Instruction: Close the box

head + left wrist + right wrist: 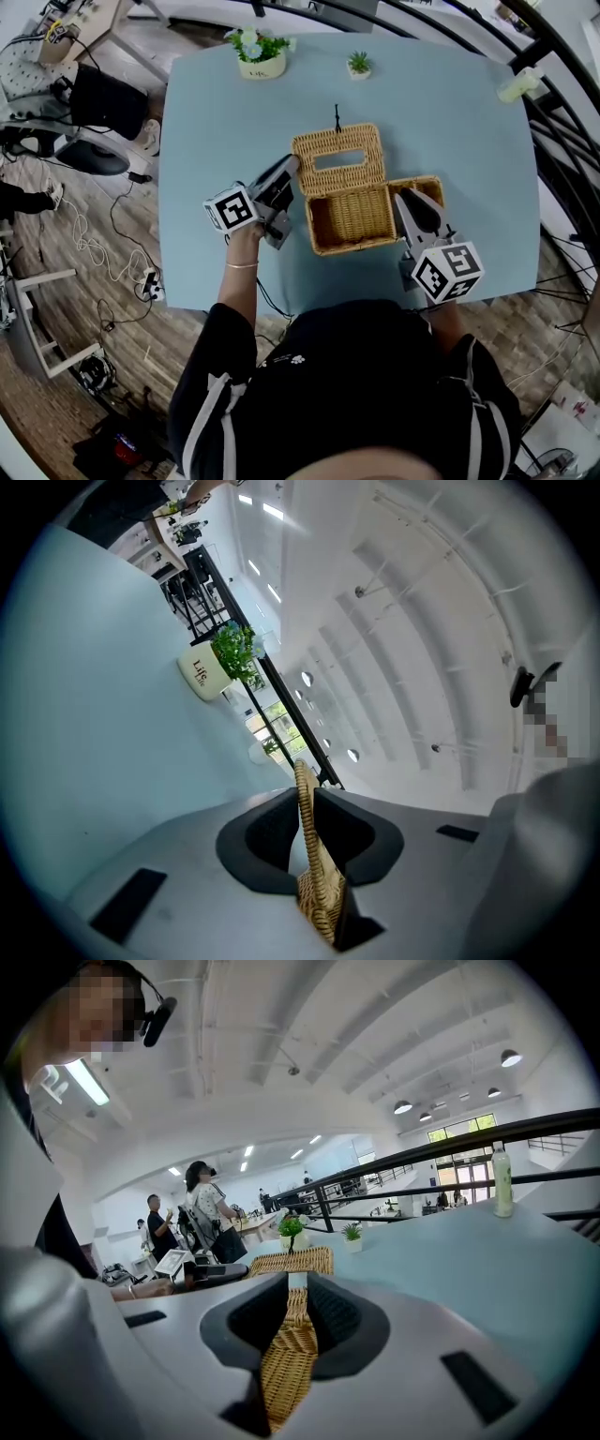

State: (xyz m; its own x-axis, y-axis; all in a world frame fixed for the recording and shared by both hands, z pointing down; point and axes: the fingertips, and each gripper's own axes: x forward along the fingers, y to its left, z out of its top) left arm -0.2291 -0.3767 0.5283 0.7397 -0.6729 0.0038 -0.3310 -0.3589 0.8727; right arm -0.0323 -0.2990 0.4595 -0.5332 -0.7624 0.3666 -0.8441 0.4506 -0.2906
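An open wicker box [352, 220] stands mid-table on the light blue table [206, 122]. Its lid [337, 159], with a slot in it, lies folded back on the far side. A wicker side flap [424, 186] sticks out to the right. My left gripper [289, 169] is at the lid's left edge; in the left gripper view [305, 827] a thin wicker edge [314, 874] stands pinched between the pads. My right gripper [405, 197] is over the right flap, and in the right gripper view [292, 1312] the pads are shut on the wicker flap [286, 1363].
A white pot with a green plant [258, 52] and a small potted plant [358, 64] stand at the table's far edge, a pale bottle [520, 84] at the far right corner. A black railing [562, 103] runs along the right. People [211, 1208] stand in the background.
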